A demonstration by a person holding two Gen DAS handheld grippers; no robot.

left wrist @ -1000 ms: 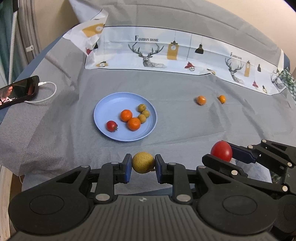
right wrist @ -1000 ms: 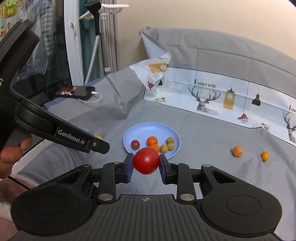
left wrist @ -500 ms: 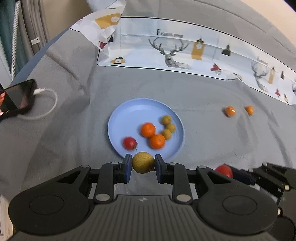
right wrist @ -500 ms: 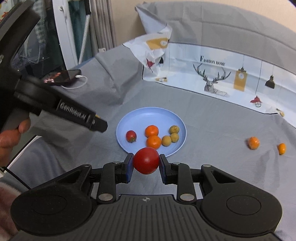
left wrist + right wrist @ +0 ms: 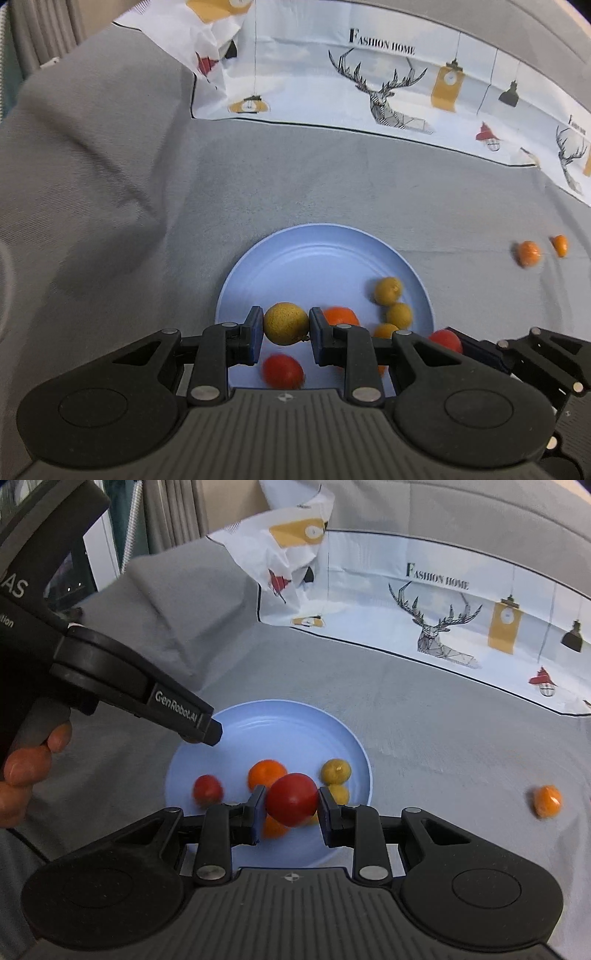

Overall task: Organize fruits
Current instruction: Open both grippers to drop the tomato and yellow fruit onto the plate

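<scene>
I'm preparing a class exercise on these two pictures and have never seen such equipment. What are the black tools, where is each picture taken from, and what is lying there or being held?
No robot here: a person holds a two-finger gripper in each hand. Each picture comes from a wide-angle camera on one gripper, looking along its fingers. In the left view, the left gripper is shut on a yellow-brown fruit. In the right view, the right gripper is shut on a red tomato. Both hang over a blue plate on grey cloth, already holding oranges, small yellow fruits and a small tomato. Two oranges lie loose on the cloth.

Home setting: grey tablecloth [image 5: 332, 177], deer-print "Fashion Home" cloth [image 5: 388, 85], curtains [image 5: 166, 513].
</scene>
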